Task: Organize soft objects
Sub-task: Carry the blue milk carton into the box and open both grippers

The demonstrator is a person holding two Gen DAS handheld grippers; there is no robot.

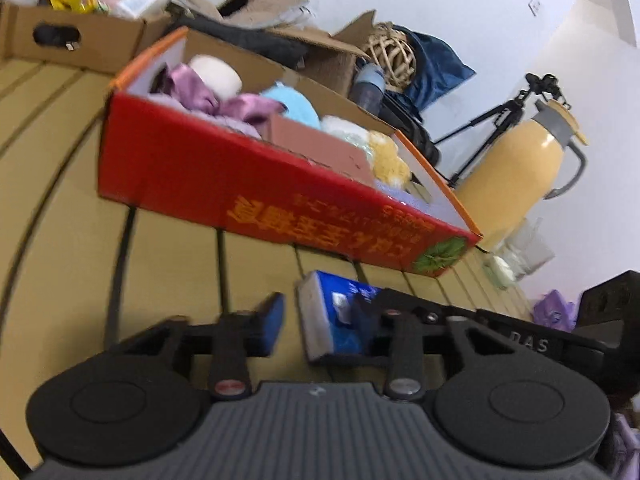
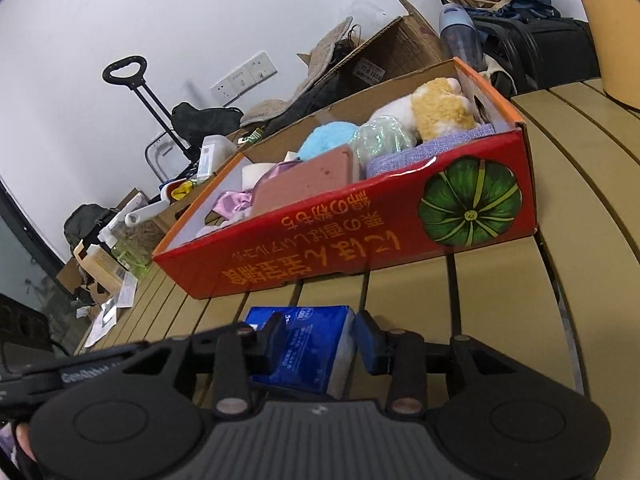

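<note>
One red cardboard box (image 2: 360, 236) on the slatted table (image 2: 560, 272), holding roughly seven soft items, among them one pink sponge block (image 2: 304, 184); their lower parts hide behind the box wall. One blue tissue pack (image 2: 308, 344) lies just before the box. Right gripper (image 2: 320, 342) straddles it, left gripper (image 1: 320, 320) reaches its end; pad contact unclear on both.

A tan slatted counter (image 2: 500, 292) with dark gaps between its boards stood before a plain white wall (image 2: 160, 12) bearing a row of wall sockets (image 2: 244, 78), while open cardboard boxes (image 1: 80, 36), dark bags (image 2: 206, 120) and a black tripod (image 1: 500, 120) crowded beyond the counter's far edge.
</note>
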